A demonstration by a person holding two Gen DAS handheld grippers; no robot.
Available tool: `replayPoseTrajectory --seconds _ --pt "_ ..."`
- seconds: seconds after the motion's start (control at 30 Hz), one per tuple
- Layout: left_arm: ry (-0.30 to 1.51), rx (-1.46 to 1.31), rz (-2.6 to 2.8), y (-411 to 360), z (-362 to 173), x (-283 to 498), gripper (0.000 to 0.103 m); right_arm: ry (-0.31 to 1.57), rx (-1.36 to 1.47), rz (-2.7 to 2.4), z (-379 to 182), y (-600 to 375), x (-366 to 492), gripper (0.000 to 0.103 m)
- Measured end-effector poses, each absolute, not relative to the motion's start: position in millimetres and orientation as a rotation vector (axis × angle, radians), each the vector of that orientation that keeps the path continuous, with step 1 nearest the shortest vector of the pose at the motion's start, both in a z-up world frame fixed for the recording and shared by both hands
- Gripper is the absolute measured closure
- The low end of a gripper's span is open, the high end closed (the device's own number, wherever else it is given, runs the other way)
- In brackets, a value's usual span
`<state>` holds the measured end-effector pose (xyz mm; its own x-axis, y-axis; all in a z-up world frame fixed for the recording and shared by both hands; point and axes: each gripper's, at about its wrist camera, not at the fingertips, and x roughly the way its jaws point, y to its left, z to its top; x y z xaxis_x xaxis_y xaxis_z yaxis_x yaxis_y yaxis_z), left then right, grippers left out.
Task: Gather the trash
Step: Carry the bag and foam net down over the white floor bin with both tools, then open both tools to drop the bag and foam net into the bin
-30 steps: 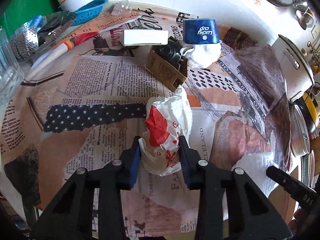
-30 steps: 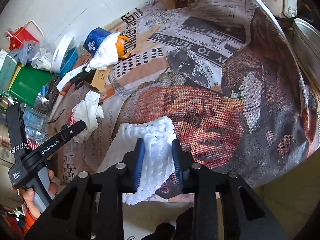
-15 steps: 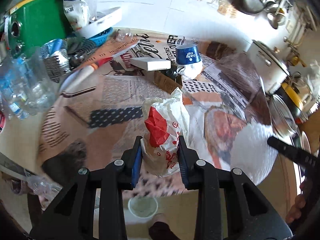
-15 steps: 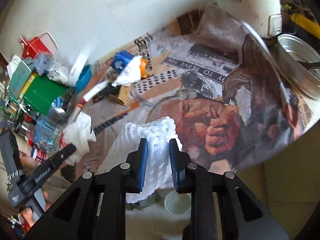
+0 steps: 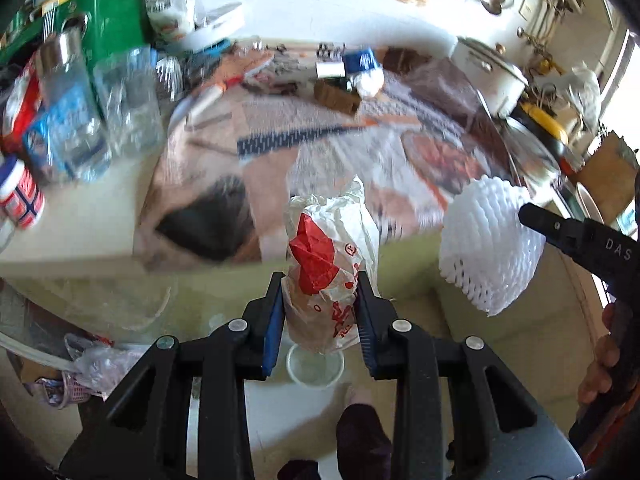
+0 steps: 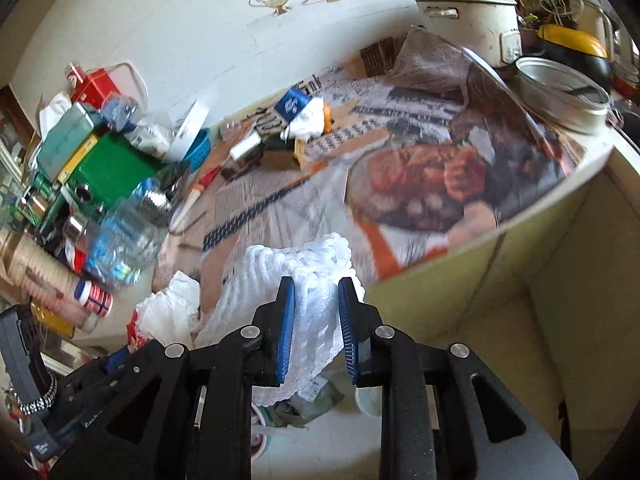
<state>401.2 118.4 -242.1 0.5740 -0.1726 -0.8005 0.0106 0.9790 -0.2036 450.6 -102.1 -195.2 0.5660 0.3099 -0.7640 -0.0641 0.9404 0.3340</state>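
Left gripper (image 5: pixel 320 316) clamped on a crumpled plastic bag (image 5: pixel 326 276) and right gripper (image 6: pixel 316 320) on white foam netting (image 6: pixel 296 280), both now carried off the newspaper-covered table (image 6: pixel 420 184), probably toward a floor bin

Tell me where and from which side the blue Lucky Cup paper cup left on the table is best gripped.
Grip the blue paper cup across its side wall, coming down from above. It lies tipped over on the newspaper, so its wall is exposed, while crumpled white tissue is stuffed against its mouth and a cardboard box crowds the near side. This is a judgement; blur hides detail.
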Motion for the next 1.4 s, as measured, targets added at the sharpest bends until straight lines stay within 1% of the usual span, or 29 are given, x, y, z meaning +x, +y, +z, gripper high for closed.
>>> replayPoseTrajectory --seconds 0.23,0.4,0.57,0.67,0.97,1.07,1.2,1.23,1.27,1.3,1.33,1.37,1.4 --pt "1.067 -0.207 -0.118 107.9 -292.1 373.4 0.071 1.047 0.238 0.234 -233.2 -96.9 424.1 0.083" --pt "1.132 -0.232 -0.086 93.3 -344.2 363.4 0.071 1.106 0.180 0.254 -279.4 -97.9 416.0 0.083" --pt "1.200 -0.281 -0.015 75.0 -421.2 356.6 0.071 1.187 0.162 0.282 -348.0 -107.5 415.9 0.083" --pt "1.244 -0.315 0.027 66.8 -478.7 354.7 0.071 1.215 0.115 0.280 -397.9 -113.2 420.3 0.083" --pt "1.343 -0.347 0.079 60.2 -640.2 369.3 0.070 1.266 0.017 0.236 -571.3 -125.5 433.7 0.082" --pt "1.360 -0.341 0.082 56.4 -684.4 382.1 0.070 1.277 0.005 0.229 -610.9 -128.9 437.3 0.082" --pt "1.360 -0.357 0.067 50.4 -720.8 396.7 0.069 1.288 -0.017 0.243 -653.7 -121.0 441.9 0.081" --pt "1.358 -0.359 0.064 48.2 -726.9 399.8 0.068 1.290 -0.019 0.251 -659.2 -118.2 442.7 0.080" --pt "1.359 -0.360 0.063 46.8 -731.1 402.1 0.065 1.291 -0.021 0.264 -663.0 -114.7 443.2 0.077" --pt "1.366 -0.364 0.061 45.7 -735.4 404.8 0.061 1.287 -0.032 0.274 -665.9 -111.1 442.3 0.076" --pt "1.373 -0.370 0.056 43.5 -738.7 407.8 0.053 1.282 -0.046 0.278 -667.6 -107.8 442.0 0.076" --pt "1.380 -0.377 0.050 44.7 -742.6 409.3 0.051 1.286 -0.056 0.286 -667.5 -103.7 440.4 0.071" --pt "1.379 -0.380 0.048 44.9 -743.2 409.9 0.051 1.287 -0.067 0.296 -666.4 -102.9 439.0 0.069"
